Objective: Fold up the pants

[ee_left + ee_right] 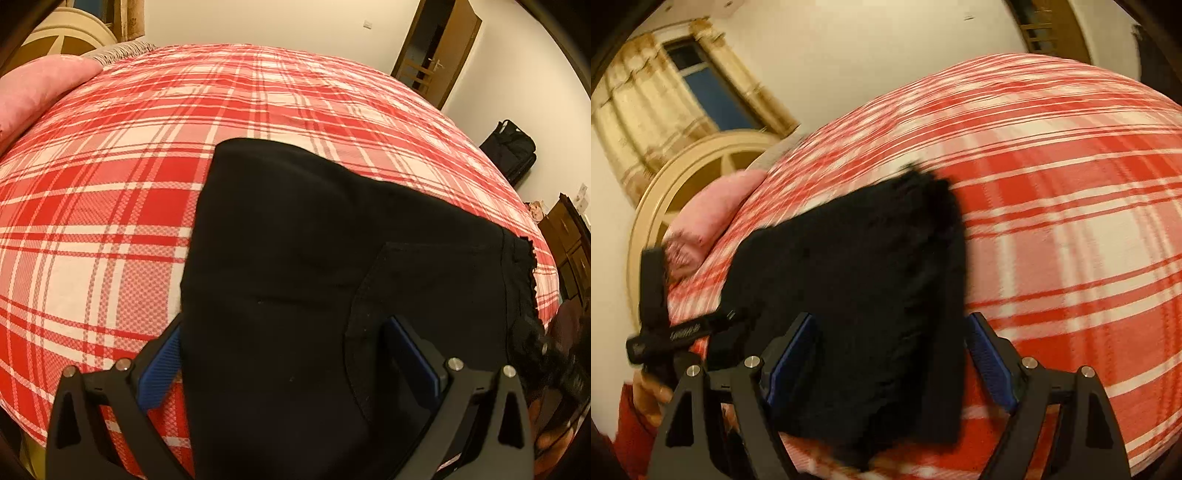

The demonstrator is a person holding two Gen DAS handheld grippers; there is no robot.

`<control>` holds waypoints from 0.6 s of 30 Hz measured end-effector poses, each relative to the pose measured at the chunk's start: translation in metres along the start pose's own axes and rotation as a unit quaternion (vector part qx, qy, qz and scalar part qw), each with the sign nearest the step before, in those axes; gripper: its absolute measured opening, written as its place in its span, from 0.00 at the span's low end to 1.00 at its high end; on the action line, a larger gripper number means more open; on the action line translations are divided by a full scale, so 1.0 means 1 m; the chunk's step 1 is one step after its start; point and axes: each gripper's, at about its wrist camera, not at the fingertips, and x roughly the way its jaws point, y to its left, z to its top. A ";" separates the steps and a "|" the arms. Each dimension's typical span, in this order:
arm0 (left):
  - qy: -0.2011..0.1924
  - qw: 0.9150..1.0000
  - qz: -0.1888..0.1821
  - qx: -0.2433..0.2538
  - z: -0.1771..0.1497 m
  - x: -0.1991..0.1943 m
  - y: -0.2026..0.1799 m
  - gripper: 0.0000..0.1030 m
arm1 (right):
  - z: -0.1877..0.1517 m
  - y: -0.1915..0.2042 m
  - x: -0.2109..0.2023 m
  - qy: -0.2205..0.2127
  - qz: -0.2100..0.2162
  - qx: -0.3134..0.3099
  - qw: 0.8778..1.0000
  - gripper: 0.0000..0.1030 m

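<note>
Two grippers: both are hanging spread over the pants, pinching nothing.
Left gripper: pads are standing wide, one off the cloth's edge, one over the back pocket.
Right gripper: pads are straddling the frayed hem end, wide apart.
Pants: lying flat on the plaid bed, already doubled, I judge.
Next: I am lining up to pinch both ends, then carry one over.

pale lettering on the black handheld device at left, too blurred to read, no other text
</note>
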 end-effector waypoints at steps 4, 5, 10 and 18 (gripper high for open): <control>0.009 1.000 0.005 -0.001 0.001 0.002 -0.001 1.00 | -0.002 0.008 0.001 0.005 -0.035 -0.027 0.999 0.63; 0.011 1.000 0.007 0.002 0.001 0.002 -0.003 1.00 | -0.003 0.004 0.001 0.005 -0.029 -0.018 0.999 0.62; 0.017 1.000 0.015 0.004 0.004 0.006 -0.008 1.00 | -0.004 0.006 0.003 0.003 -0.040 -0.026 0.999 0.61; 0.010 1.000 0.017 0.007 0.004 0.001 -0.012 0.84 | -0.003 0.025 -0.002 -0.005 -0.065 -0.092 0.994 0.45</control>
